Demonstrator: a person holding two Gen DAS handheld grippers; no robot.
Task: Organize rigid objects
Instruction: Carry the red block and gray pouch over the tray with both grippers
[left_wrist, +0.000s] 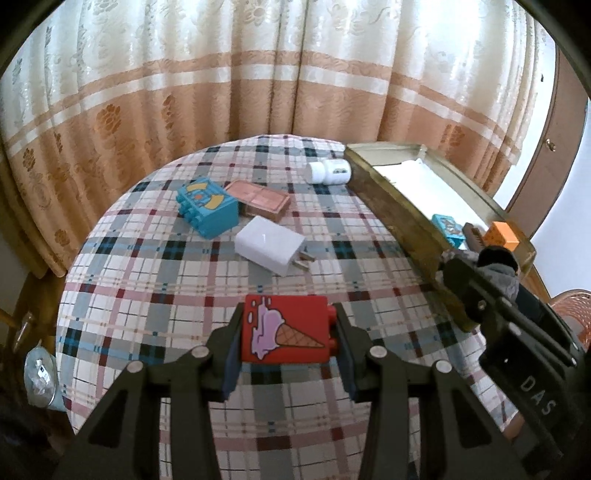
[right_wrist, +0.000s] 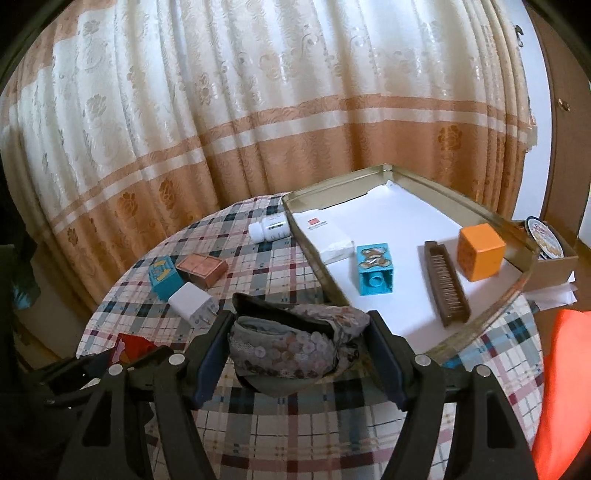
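My left gripper (left_wrist: 287, 334) is shut on a red toy block (left_wrist: 284, 330) with an ice-cream cone picture, held above the plaid tablecloth (left_wrist: 166, 280). My right gripper (right_wrist: 297, 345) is shut on a grey floral fabric pouch (right_wrist: 291, 345), close to the near corner of the gold tin tray (right_wrist: 491, 317). Inside the tray lie a blue bear block (right_wrist: 375, 273), a brown comb-like bar (right_wrist: 447, 282), an orange cube (right_wrist: 480, 251) and a white packet (right_wrist: 325, 236). On the cloth rest a blue block (left_wrist: 207, 208), a copper box (left_wrist: 258, 199), a white charger plug (left_wrist: 271, 243) and a white pill bottle (left_wrist: 329, 171).
A patterned curtain (left_wrist: 221, 81) hangs right behind the round table. A brown box with a round lid (right_wrist: 550, 247) stands past the tray's right side. Something orange-red (right_wrist: 561, 391) fills the right edge. A wooden door (left_wrist: 550, 147) is at the far right.
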